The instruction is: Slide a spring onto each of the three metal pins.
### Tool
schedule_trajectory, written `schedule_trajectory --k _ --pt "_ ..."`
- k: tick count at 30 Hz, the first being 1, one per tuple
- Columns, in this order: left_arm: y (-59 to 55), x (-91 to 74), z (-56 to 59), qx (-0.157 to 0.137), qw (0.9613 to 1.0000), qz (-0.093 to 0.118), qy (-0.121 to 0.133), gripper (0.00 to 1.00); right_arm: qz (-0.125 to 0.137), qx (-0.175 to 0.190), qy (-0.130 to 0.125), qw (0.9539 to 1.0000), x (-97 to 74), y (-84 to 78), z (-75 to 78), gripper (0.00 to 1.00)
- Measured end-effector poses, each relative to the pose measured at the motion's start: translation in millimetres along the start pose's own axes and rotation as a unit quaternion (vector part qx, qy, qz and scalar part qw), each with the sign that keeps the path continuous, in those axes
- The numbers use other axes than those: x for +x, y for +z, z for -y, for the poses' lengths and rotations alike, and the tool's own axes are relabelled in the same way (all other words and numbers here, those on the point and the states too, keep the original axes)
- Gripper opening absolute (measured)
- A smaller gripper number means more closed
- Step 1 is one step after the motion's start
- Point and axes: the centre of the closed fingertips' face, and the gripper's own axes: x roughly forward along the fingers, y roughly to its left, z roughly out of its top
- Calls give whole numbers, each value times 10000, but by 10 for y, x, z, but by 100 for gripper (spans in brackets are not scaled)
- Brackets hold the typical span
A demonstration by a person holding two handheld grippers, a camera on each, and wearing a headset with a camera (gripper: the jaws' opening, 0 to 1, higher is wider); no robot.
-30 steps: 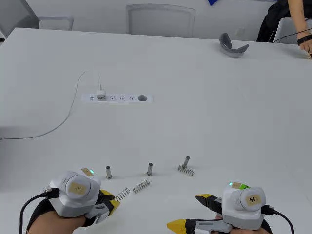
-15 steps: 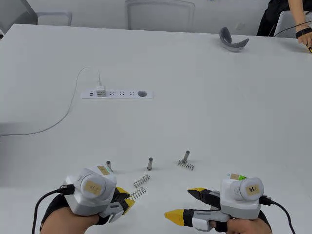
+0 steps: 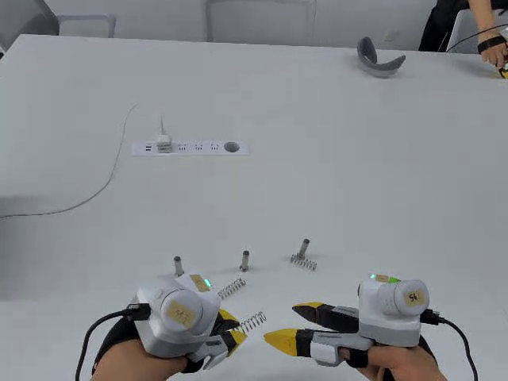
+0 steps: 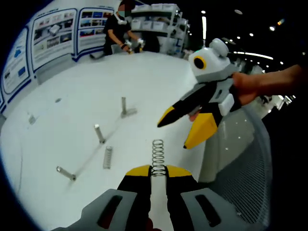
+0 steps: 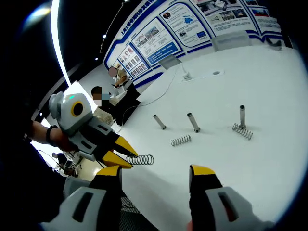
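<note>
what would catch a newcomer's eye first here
The left gripper, at the near side of the table, pinches a spring that sticks out toward the open right gripper. Just beyond stand three bare metal pins in a row, two loose springs lying by them.

A wide white table point(image 3: 357, 159) takes up most of the head view. Pale chairs stand along the top edge of the frame, one at top centre point(image 3: 260, 20) and another in the upper left corner point(image 3: 24, 20). In the left gripper view, a wall hung with blue-framed poster boards point(image 4: 53, 33) runs along the upper left. White shelves point(image 4: 161, 19) stand at top centre, and small ceiling lights point(image 4: 204, 21) dot the dark upper right. In the right gripper view, similar poster boards point(image 5: 192, 24) line the wall across the top, and a bright strip light point(image 5: 57, 43) curves down the upper left.
</note>
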Motion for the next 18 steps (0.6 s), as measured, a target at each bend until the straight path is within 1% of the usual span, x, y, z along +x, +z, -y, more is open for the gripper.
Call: schedule_trajectory --k 4,8,9,11,13,18 --pt "36 22 102 70 9999 19 -113 10 24 153 125 9998 -2 -20 -41 49" --pt "66 35 186 150 9997 34 -196 10 86 302 263 9992 -5 -22 -80 40" --pt "68 37 198 167 9996 35 -210 10 98 336 287 9990 -5 -22 -86 38" --pt "77 37 222 199 9995 41 -241 10 128 273 294 9991 -7 -23 -96 34" --pt "81 38 229 242 9994 43 -248 10 94 234 294 9992 -4 -38 -103 31" --pt "74 38 238 217 9994 57 -256 10 74 389 510 9979 11 -61 -185 28"
